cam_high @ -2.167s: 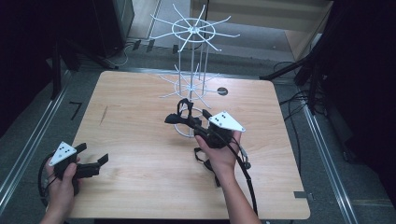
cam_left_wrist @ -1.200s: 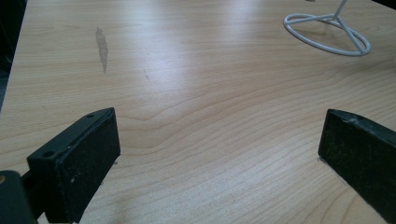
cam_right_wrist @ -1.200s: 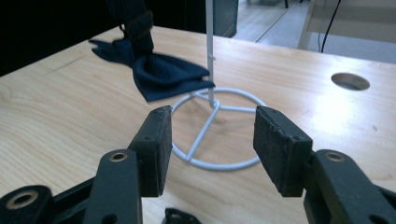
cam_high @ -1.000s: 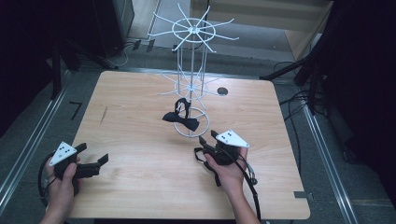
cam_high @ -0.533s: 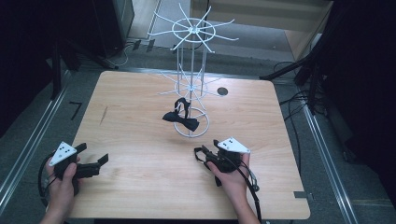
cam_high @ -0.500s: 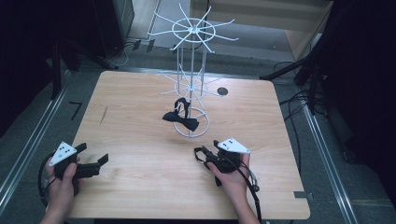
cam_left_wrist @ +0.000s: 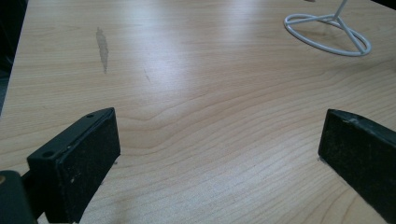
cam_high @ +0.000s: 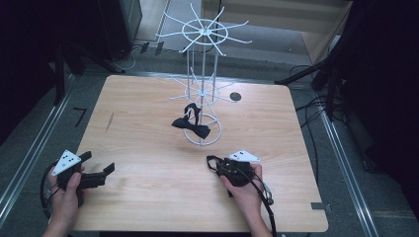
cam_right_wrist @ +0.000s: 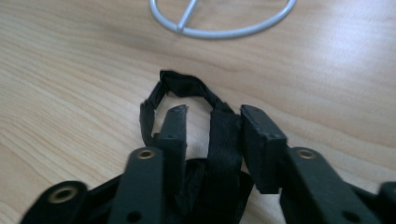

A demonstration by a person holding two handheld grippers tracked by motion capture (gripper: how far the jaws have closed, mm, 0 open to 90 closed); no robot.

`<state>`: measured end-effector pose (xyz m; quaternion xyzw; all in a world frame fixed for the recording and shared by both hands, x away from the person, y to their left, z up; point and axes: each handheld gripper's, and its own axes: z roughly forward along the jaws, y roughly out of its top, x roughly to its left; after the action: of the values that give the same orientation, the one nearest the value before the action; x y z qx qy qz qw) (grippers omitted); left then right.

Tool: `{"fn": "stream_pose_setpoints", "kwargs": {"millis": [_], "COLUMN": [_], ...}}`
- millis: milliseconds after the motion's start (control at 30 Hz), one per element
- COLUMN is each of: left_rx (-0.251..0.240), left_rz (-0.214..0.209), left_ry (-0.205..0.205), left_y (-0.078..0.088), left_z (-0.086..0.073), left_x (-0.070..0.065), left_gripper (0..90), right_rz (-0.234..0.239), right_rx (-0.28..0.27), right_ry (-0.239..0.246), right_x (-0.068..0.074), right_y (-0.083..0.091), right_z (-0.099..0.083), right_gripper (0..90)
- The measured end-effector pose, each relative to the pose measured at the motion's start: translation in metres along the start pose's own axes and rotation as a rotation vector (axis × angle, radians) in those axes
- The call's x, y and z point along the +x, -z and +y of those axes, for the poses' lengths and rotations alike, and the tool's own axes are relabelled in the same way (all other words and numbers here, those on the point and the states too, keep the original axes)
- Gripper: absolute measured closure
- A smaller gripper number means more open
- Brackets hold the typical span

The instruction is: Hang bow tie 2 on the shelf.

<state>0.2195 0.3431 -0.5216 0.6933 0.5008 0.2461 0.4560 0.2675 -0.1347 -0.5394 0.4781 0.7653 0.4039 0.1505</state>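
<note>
A white wire rack stands at the middle of the wooden table, and a black bow tie hangs on its lower tier. My right gripper sits low over the table in front of the rack's base. In the right gripper view a black strap loops round one jaw and runs down between both jaws of my right gripper. The jaws have just been closing, and a gap still shows between one pad and the strap. My left gripper rests at the front left, open and with nothing in it.
The rack's ring base lies ahead of the left gripper and just ahead of the right one. A dark round hole sits in the table behind the rack. The floor drops away past the table edges.
My right hand has drawn back from the rack toward the table's front edge and sunk lower, with the black strap still on it. The left hand has stayed put.
</note>
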Motion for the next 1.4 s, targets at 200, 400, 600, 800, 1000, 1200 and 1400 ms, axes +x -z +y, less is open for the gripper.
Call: {"fn": "stream_pose_setpoints", "kwargs": {"millis": [200,400,600,800,1000,1200,1400], "left_rx": [-0.002,-0.002,-0.002,-0.002,-0.003,-0.002,-0.003], "left_rz": [-0.001,0.002,0.003,0.002,0.002,0.003,0.004], "left_ry": [0.002,0.004,0.004,0.005,0.005,0.005,0.006], "left_y": [0.000,0.000,0.000,0.001,0.000,0.001,0.001], "left_z": [0.000,0.000,0.000,0.000,0.000,0.000,0.000], "left_x": [0.000,0.000,0.000,0.000,0.000,0.000,0.000], "left_gripper": [0.0,0.0,0.0,0.0,0.0,0.0,0.0], "right_rz": [0.024,0.031,0.015,0.000,-0.008,-0.010,-0.007], "right_rx": [0.028,0.013,-0.051,-0.126,-0.186,-0.224,-0.264], "right_ry": [-0.008,-0.005,0.005,0.003,0.006,0.012,0.023], "right_x": [-0.002,-0.002,-0.001,-0.003,-0.003,-0.001,0.002], "right_y": [-0.001,0.003,0.012,0.024,0.033,0.039,0.046], "right_z": [-0.001,0.000,0.004,0.009,0.014,0.020,0.026], "right_gripper": [80.2,83.9,85.2,85.5,85.6,85.6,85.6]}}
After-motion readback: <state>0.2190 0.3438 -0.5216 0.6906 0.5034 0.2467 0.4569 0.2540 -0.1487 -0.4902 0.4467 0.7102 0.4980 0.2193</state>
